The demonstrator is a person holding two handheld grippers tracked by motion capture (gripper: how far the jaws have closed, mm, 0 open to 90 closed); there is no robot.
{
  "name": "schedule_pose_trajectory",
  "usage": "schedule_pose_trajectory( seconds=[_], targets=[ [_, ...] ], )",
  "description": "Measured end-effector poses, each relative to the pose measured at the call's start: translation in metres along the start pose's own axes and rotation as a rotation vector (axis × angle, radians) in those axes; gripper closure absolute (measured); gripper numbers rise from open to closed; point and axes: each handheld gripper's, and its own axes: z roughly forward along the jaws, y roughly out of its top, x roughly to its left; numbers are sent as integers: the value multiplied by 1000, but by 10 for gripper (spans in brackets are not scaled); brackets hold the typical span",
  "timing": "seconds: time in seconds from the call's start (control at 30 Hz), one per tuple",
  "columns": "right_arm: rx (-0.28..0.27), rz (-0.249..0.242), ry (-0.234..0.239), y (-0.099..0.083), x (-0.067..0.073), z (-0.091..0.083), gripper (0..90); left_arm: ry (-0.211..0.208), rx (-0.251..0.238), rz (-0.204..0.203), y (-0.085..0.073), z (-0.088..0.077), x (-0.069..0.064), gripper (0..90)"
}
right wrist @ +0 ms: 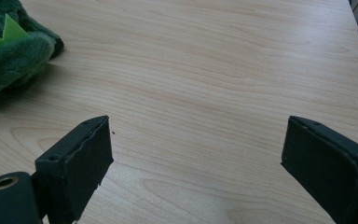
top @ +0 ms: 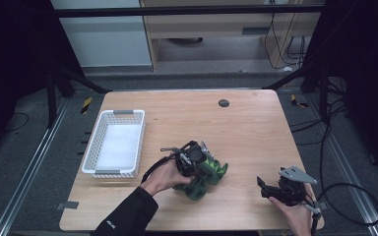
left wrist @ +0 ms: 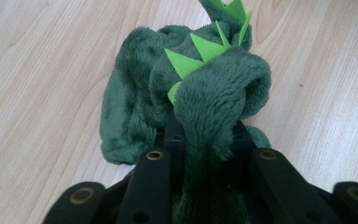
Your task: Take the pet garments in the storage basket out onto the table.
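A dark green plush dinosaur (top: 207,175) with bright green felt spikes lies on the wooden table (top: 246,128) near its front middle. My left gripper (top: 193,160) is shut on it: in the left gripper view a fold of the plush (left wrist: 214,102) is pinched between the two black jaws. My right gripper (top: 267,188) rests low over the table at the front right, apart from the toy. Its jaws stand wide open over bare wood (right wrist: 196,154), and the dinosaur's edge (right wrist: 14,51) shows at the upper left of the right gripper view.
A white slotted basket (top: 93,151) stands at the table's left side, holding nothing. A small black round hole (top: 223,103) sits near the far edge. Cables trail on the floor at the right (top: 354,196).
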Motion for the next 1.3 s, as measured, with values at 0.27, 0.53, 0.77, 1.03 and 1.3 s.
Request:
schedule_pose_trajectory(
  seconds=[0.27,0.53,0.77,1.03,1.3],
  targets=[
    [5,3,5,0,1,0,85,0,1,6,-2,7,-1,609],
    [1,-4,3,0,0,1,83,11,-9,-1,-7,7,-1,480],
    [3,-1,4,0,1,1,80,9,-56,-21,-13,1,2,364],
    [-2,2,3,0,0,1,76,7,-133,-36,-25,-10,2,273],
    [-6,8,5,0,1,1,71,8,-231,-89,-42,-25,1,248]
  ],
)
